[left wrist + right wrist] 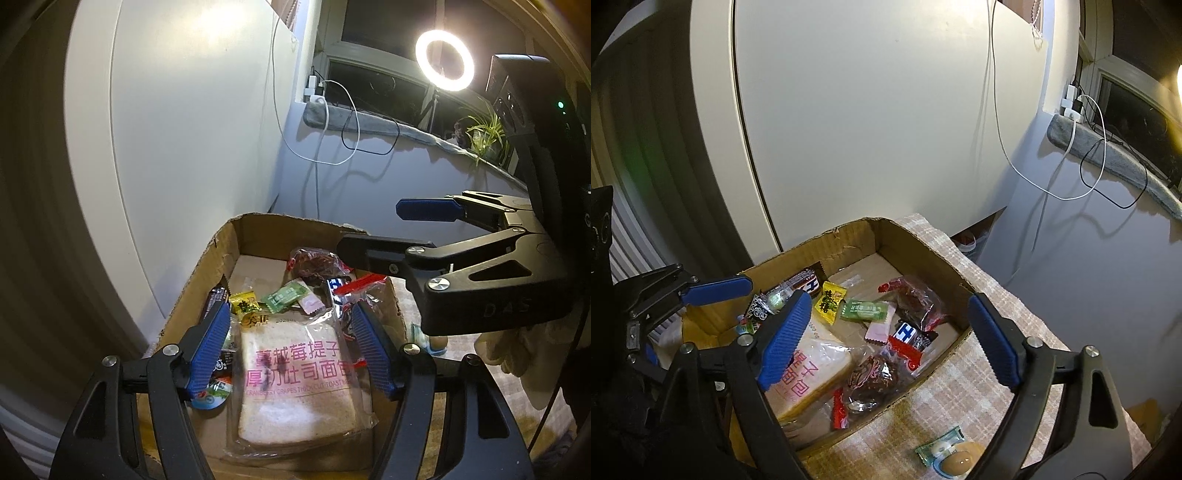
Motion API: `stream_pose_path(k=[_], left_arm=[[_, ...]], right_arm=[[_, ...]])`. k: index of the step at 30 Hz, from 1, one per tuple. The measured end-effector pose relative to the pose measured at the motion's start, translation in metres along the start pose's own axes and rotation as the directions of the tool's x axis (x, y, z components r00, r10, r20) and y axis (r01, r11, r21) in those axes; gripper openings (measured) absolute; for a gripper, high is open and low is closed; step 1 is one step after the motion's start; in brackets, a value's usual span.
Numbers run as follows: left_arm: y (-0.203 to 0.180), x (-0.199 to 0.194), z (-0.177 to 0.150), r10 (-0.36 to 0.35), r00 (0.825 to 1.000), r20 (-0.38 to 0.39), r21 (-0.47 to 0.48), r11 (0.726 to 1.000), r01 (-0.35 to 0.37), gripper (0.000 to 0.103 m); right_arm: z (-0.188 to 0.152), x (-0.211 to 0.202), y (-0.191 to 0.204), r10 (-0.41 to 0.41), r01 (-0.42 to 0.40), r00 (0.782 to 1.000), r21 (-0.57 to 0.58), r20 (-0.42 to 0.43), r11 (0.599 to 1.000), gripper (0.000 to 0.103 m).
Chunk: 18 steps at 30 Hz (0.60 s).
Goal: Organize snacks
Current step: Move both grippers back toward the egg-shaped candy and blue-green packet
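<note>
Two hand-held tools hover spread open over a cardboard box of snacks.

The left tool (291,350) is released, its blue pads either side of a bagged toast loaf (295,384) lying in the cardboard box (207,266), not pressing it. The right tool (890,339) is also released and empty above the box's near corner. Two snacks remain outside on the checked table (960,387): a green-white packet (940,448) and a wrapped egg-like snack (958,461) touching it. Judged next: lower the right tool squarely over one, pinch its middle, avoid crushing.
</note>
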<state>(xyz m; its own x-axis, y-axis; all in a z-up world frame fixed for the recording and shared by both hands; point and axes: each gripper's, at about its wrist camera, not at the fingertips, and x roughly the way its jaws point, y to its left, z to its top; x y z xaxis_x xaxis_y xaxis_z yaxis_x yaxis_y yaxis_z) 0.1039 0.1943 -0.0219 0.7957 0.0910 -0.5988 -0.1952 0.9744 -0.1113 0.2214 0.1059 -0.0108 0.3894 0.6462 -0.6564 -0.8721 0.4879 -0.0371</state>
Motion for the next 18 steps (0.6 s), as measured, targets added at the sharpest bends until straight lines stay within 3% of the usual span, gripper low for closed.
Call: stream_pose_path(k=[18], left_arm=[[-0.020,-0.001,0.003,-0.014,1.000,0.003,0.023,1.000,0.013,0.068]], right_arm=[[-0.010,-0.020,-0.016,-0.023,0.023,1.000,0.031,0.003,0.999,0.090]])
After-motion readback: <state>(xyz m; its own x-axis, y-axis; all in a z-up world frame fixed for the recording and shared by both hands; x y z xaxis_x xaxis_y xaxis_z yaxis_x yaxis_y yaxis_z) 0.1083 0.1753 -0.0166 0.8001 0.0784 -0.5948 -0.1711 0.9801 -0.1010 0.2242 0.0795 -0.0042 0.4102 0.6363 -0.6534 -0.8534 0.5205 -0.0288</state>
